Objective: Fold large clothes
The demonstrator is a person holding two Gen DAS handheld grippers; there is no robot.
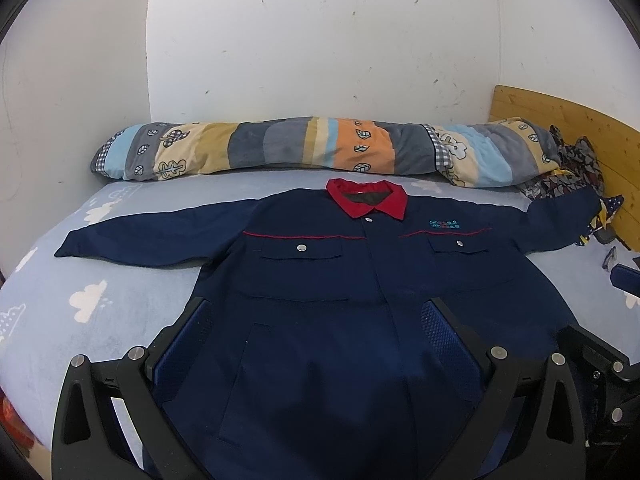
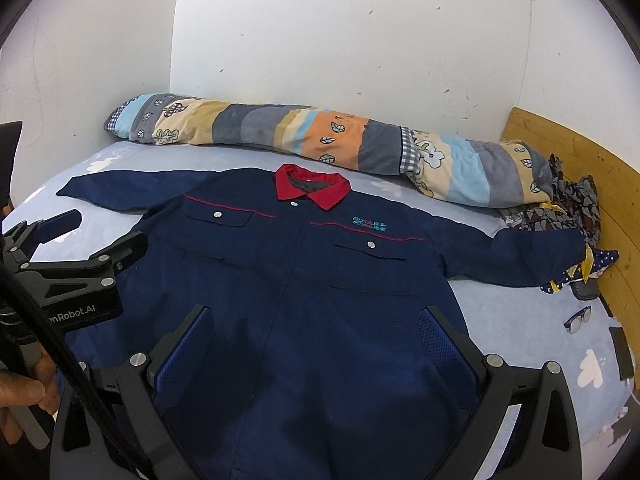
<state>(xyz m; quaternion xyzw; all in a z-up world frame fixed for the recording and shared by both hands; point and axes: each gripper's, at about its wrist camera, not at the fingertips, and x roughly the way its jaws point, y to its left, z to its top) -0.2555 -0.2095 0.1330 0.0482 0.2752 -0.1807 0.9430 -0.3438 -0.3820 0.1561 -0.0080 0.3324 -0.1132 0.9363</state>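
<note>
A navy work jacket [image 1: 320, 280] with a red collar [image 1: 366, 198] lies flat and face up on the bed, buttoned, both sleeves spread sideways. My left gripper [image 1: 318, 310] hovers open over the jacket's lower front, with nothing between its blue-padded fingers [image 1: 200, 320]. In the right wrist view the same jacket [image 2: 312, 280] fills the middle, and my right gripper [image 2: 316, 318] is open above its lower front, holding nothing. The left gripper [image 2: 108, 229] also shows there at the left edge, over the jacket's side, held by a hand [image 2: 20, 396].
The bed sheet [image 1: 80, 340] is light blue with white clouds. A rolled patchwork quilt [image 1: 280, 148] lies along the wall behind the collar. At the right are a wooden headboard [image 2: 580, 152], a heap of patterned clothes [image 2: 576, 204], glasses [image 2: 578, 320] and a dark flat object [image 2: 624, 354].
</note>
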